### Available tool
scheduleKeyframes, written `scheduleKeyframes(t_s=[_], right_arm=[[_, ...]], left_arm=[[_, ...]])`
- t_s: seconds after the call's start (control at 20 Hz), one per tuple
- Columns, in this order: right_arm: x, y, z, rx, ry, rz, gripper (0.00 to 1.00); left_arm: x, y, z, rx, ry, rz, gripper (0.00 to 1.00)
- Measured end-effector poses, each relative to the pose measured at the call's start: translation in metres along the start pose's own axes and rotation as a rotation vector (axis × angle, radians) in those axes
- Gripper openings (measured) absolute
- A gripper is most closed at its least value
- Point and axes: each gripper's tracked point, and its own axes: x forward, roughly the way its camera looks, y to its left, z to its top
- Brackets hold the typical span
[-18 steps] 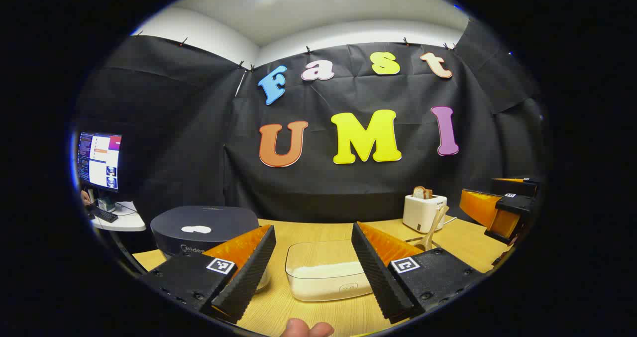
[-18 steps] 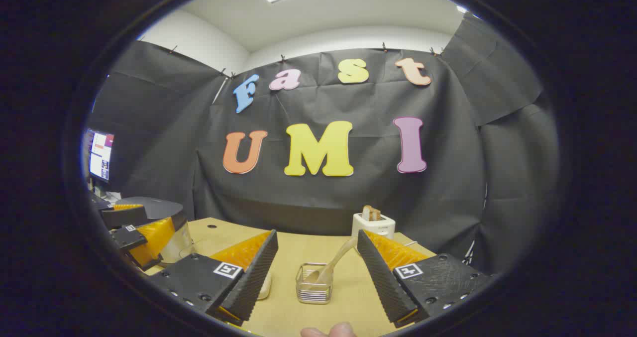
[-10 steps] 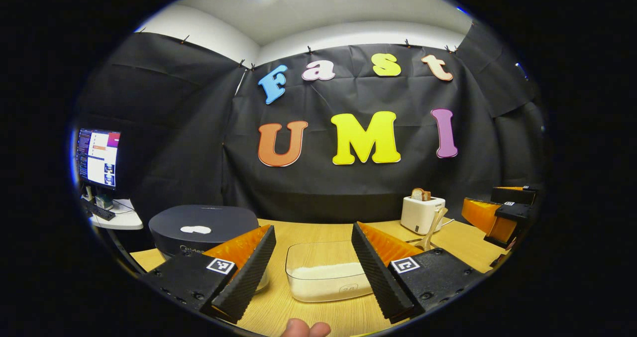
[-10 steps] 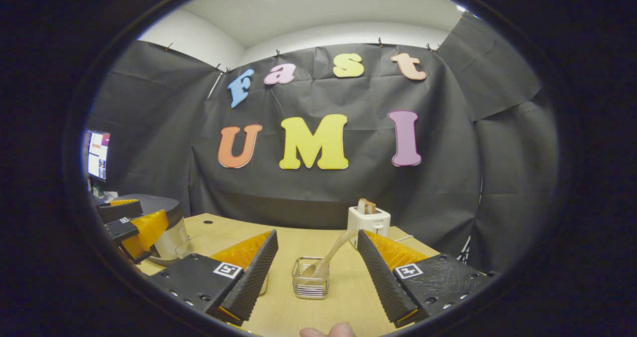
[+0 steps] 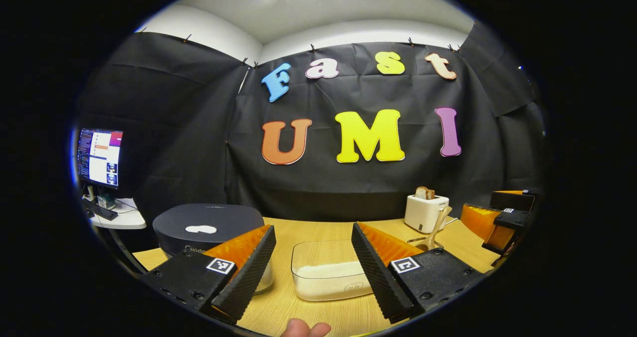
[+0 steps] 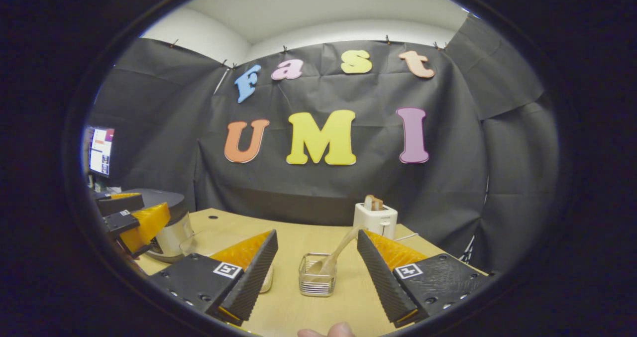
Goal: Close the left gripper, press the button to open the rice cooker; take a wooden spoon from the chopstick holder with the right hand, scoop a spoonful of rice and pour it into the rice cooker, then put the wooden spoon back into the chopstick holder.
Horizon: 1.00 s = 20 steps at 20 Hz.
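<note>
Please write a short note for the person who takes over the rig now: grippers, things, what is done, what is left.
Left gripper: open, holding nothing, over the rice box; cooker to its left, lid shut.
Right gripper: open, holding nothing, facing the holder, where the spoon leans.
Done: nothing.
Left: shut the left fingers, press the cooker button, take the spoon, scoop rice, pour it in the cooker, return the spoon.

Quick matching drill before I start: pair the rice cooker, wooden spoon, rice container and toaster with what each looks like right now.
Things:
1. rice cooker
2. wooden spoon
3. rice container
4. toaster

States:
A. leaning in the chopstick holder
B. bread sticking out on top
C. lid shut
D. clear, a layer of white rice inside

Pairs: 1-C, 2-A, 3-D, 4-B
</note>
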Motion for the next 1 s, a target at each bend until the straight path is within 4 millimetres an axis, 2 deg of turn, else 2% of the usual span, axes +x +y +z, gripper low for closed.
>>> scheduleKeyframes(t_s=[0.35, 0.6, 0.75, 0.9, 1.0], right_arm=[[0.005, -0.007, 0.003, -0.012, -0.017, -0.009, 0.95], [0.009, -0.014, -0.006, -0.013, 0.0, -0.001, 0.95], [0.011, -0.025, -0.011, 0.01, 0.014, 0.005, 0.96], [0.014, -0.028, -0.016, 0.014, 0.028, 0.034, 0.96], [0.016, -0.032, -0.016, 0.0, 0.016, 0.045, 0.96]], left_arm=[[0.004, 0.013, -0.009, -0.006, 0.026, 0.032, 0.98], [0.008, 0.015, -0.017, -0.009, 0.043, 0.056, 0.98], [0.004, 0.011, -0.015, -0.015, 0.048, 0.084, 0.98], [0.0, 0.009, -0.022, -0.048, 0.08, 0.117, 0.98], [-0.003, 0.014, -0.024, -0.055, 0.111, 0.147, 0.98]])
